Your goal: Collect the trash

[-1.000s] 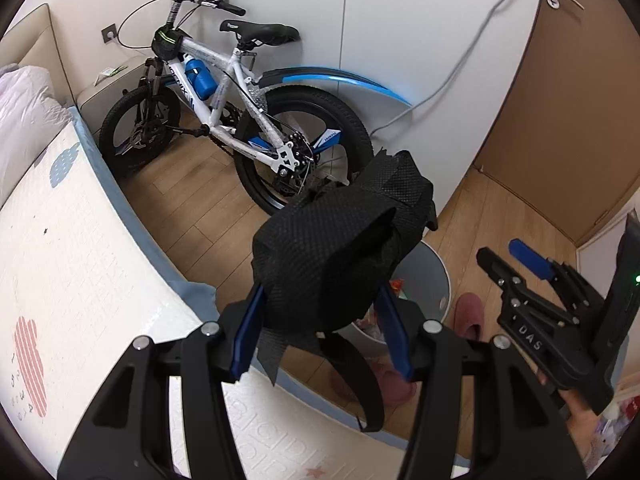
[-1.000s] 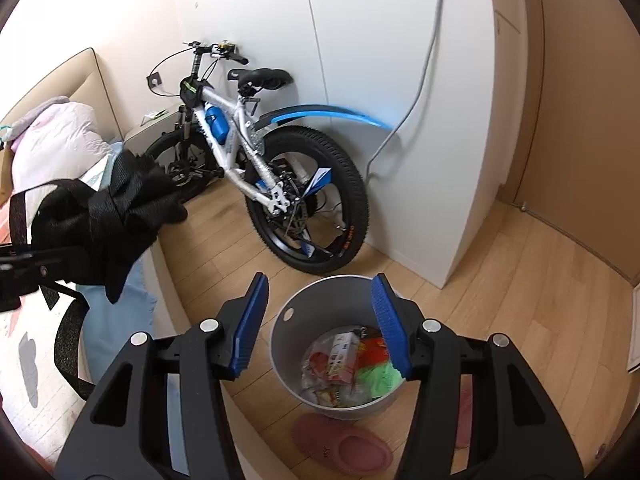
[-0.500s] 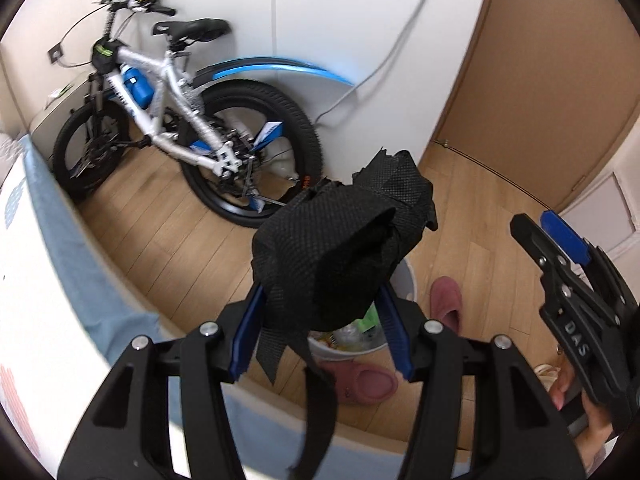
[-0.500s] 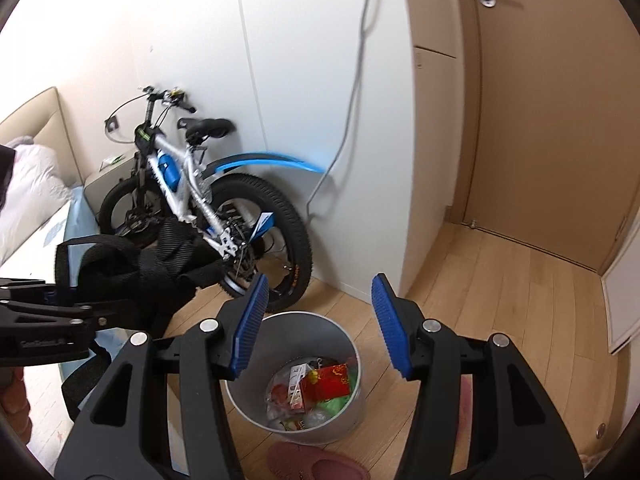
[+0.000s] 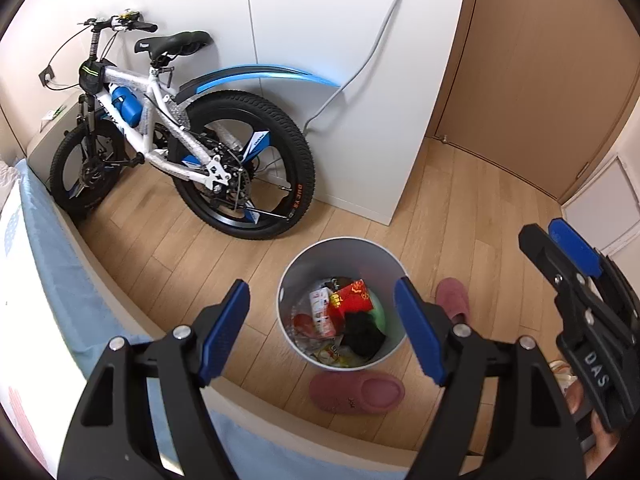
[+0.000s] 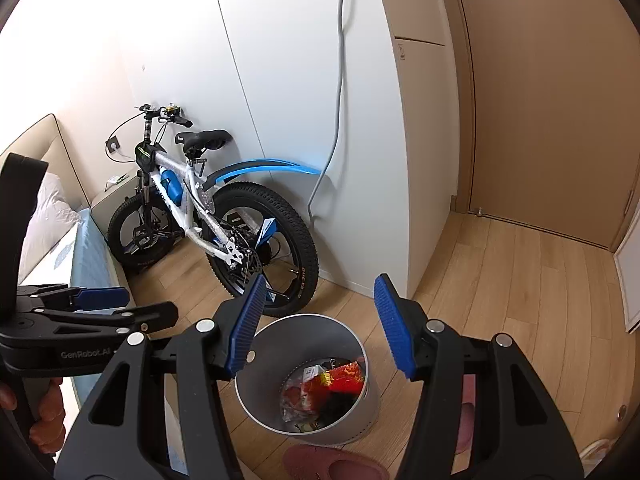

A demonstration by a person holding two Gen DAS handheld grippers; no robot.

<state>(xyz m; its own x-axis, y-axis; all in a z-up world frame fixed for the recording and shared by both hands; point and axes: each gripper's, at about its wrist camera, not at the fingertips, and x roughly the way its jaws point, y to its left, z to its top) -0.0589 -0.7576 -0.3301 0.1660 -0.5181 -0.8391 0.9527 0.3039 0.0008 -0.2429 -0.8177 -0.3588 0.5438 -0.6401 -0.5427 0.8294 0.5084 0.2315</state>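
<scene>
L gripper (image 5: pixel 322 320) tilts steeply down over the grey trash bin (image 5: pixel 384 258), jaws opening, nothing btwn the blue pads. R gripper (image 6: pixel 320 326) angles down more shallowly twd the same bin, jaws opening slightly, also empty; a hand (image 6: pixel 44 412) grips the L tool's handle at lower left of the R view. A black cloth wad (image 5: pixel 362 334) lies inside the bin w/ red & white wrappers, below the L pads. Wood floor, pink slippers (image 5: pixel 356 392) by the bin, bike (image 5: pixel 180 128) against white wardrobe, bed edge at left.

Both wrist views angled down, sharing trash bin (image 5: pixel 340 248), bicycle (image 6: pixel 208 216)
</scene>
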